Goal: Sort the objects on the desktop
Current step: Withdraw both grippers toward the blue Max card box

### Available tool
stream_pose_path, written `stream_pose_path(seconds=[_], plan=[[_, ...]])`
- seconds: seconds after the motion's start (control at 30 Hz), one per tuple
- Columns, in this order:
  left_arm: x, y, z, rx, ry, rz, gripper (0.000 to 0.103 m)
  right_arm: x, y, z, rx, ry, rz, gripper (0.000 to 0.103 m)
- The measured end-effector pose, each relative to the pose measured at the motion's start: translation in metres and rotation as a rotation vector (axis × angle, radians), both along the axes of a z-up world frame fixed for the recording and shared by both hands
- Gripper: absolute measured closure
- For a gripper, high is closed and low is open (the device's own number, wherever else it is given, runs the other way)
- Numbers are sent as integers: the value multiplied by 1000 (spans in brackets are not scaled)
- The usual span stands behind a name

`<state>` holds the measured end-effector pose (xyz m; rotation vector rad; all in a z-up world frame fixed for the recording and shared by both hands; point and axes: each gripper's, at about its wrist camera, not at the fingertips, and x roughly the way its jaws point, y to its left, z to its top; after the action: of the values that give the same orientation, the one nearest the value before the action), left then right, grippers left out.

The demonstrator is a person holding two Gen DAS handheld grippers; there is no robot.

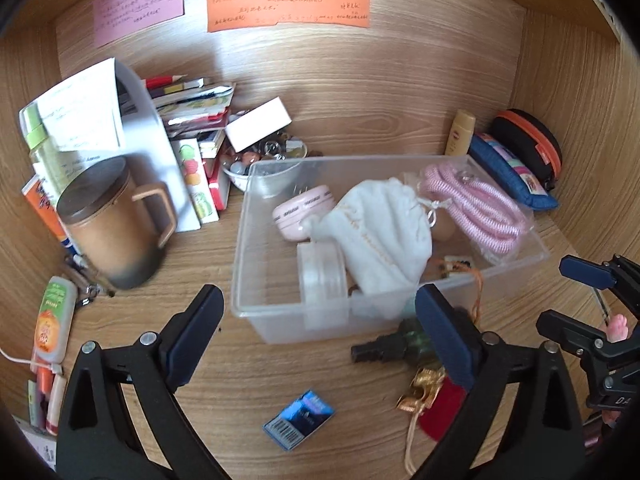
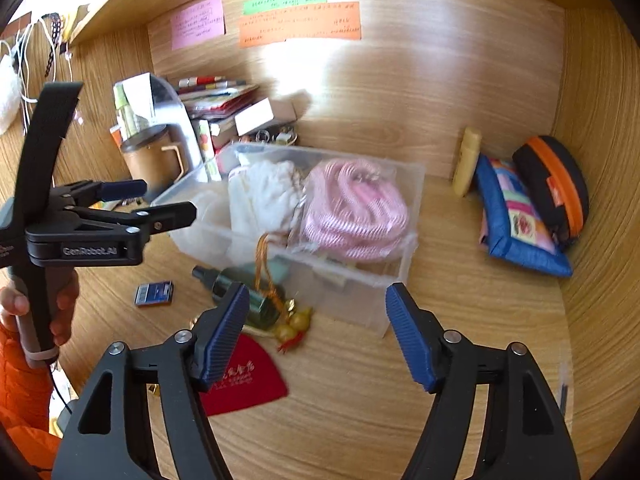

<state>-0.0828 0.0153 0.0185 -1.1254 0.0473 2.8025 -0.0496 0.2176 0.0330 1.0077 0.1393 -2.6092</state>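
Green bottle (image 1: 404, 346) half behind left claw (image 1: 320, 344)

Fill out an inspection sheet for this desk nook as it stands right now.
Surface: wooden desk, mostly bare in front.
Job's things: clear bin holds white pouch, pink cord; dark bottle, blue card, red pouch lie outside.
Clutter: mug, books at left.
Grippers: left tool and right tool open, empty.
Cables: white cable at left edge.
Surroundings: sticky notes on back panel.

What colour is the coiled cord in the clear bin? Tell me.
Pink and white striped coiled cord, clearest in the right wrist view.
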Motion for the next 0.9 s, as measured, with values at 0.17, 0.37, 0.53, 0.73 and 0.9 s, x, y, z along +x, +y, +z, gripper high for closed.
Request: stream_pose_path(seconds=[0.17, 0.37, 0.53, 0.73, 0.9], plan=[[12, -13, -10, -6, -29, 22, 5, 6, -6, -13, 6, -23, -6, 35], [22, -33, -26, 3, -80, 45, 5, 9, -6, -27, 10, -48, -33, 34], [26, -42, -40, 22, -127, 51, 5, 5, -5, -37, 3, -77, -56, 32], [35, -41, -55, 52, -177, 25, 5, -2, -7, -46, 5, -105, -69, 32], [38, -36, -64, 23, -197, 13, 5, -8, -10, -52, 30, -106, -81, 32]])
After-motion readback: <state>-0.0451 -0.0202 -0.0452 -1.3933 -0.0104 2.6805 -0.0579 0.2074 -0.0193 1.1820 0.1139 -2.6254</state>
